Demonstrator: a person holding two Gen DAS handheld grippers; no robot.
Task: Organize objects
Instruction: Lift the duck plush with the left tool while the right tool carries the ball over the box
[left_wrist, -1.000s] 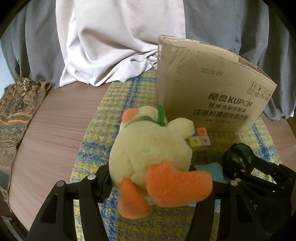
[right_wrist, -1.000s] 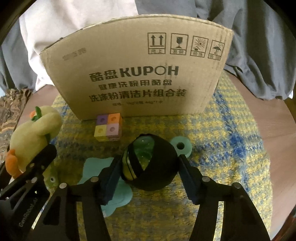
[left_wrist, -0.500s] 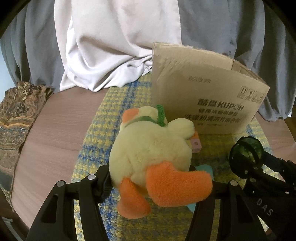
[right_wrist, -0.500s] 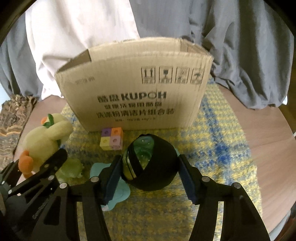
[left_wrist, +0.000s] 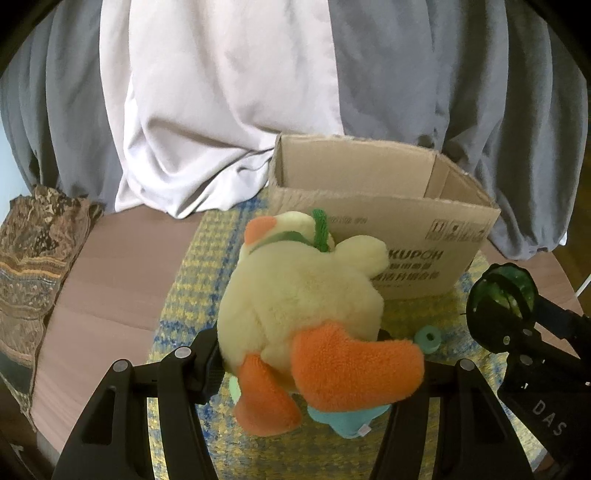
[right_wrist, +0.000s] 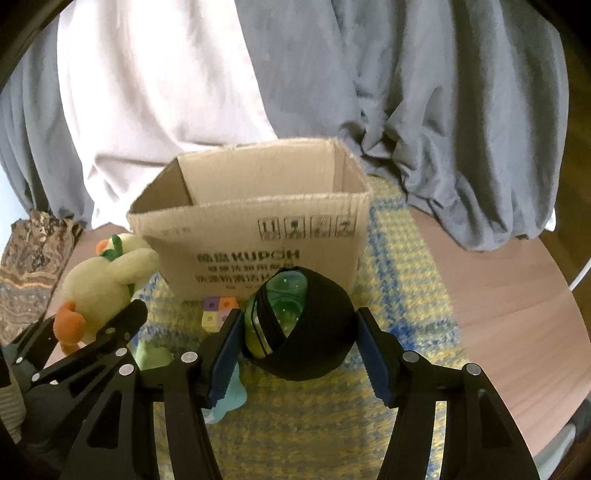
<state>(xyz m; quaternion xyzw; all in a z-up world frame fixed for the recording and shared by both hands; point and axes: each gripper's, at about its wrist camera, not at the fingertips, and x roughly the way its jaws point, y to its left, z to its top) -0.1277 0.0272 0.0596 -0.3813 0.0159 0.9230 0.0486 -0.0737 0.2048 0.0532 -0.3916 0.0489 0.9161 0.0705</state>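
Note:
My left gripper (left_wrist: 306, 354) is shut on a yellow plush duck (left_wrist: 299, 295) with orange feet, held above the mat; the duck also shows in the right wrist view (right_wrist: 99, 280). My right gripper (right_wrist: 297, 332) is shut on a black-banded green ball (right_wrist: 299, 325), which also shows in the left wrist view (left_wrist: 502, 299). Both are held in front of an open cardboard box (right_wrist: 255, 221), whose top opening shows in the left wrist view (left_wrist: 369, 192). I cannot see the box's floor.
On the yellow-blue woven mat (right_wrist: 402, 295) lie a coloured cube block (right_wrist: 218, 310), a teal ring (left_wrist: 428, 338), a teal flat toy (left_wrist: 347, 421) and a small green toy (right_wrist: 151, 356). Grey and white curtains hang behind. A patterned cloth (left_wrist: 33, 258) lies at the left.
Both grippers have risen with their objects and pulled back from the box; its open top has come into view.

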